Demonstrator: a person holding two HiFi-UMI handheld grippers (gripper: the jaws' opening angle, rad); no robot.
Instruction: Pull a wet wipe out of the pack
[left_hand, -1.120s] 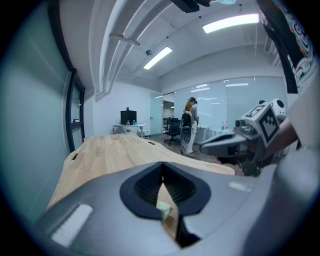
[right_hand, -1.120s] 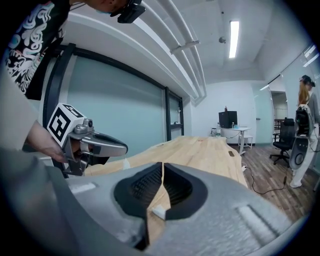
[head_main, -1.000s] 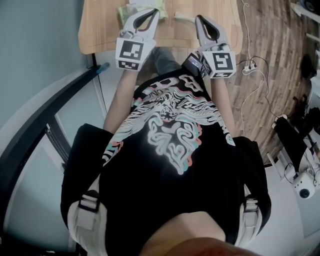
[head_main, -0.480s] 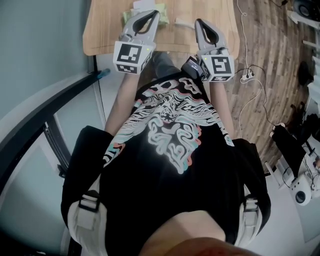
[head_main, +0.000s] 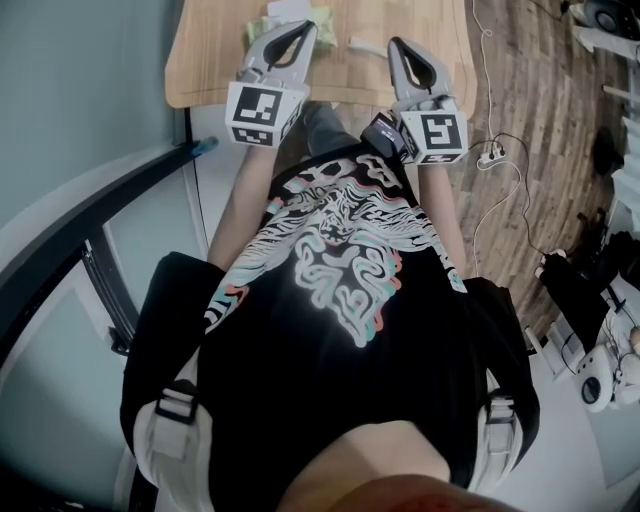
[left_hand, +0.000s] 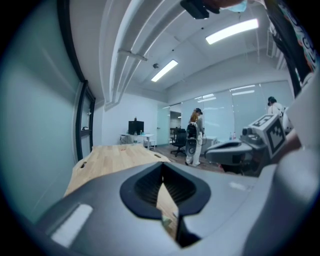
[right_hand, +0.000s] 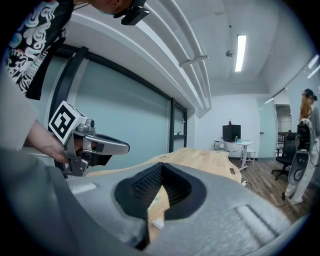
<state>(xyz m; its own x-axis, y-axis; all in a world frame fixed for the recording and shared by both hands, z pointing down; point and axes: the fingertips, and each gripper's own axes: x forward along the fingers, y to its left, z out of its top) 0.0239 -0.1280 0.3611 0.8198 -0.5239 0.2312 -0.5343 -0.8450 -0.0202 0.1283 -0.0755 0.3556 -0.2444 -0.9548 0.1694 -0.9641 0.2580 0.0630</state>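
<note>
Jaws of the left hand-held gripper (head_main: 306, 28) and right hand-held gripper (head_main: 397, 45) are clenched on nothing, side by side over a wooden worktop (head_main: 210, 62) near a green pack (head_main: 320, 16).

Smooth matt wooden table (head_main: 205, 60), plank-grained floor (head_main: 530, 80)

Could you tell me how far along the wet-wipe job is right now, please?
Done: nothing that shows; the pack lies on the table with neither gripper gripping it. In hand: nothing; the left gripper and right gripper are both shut and empty, held above the table's near edge. Left: gripping and pulling out a wipe.
</note>
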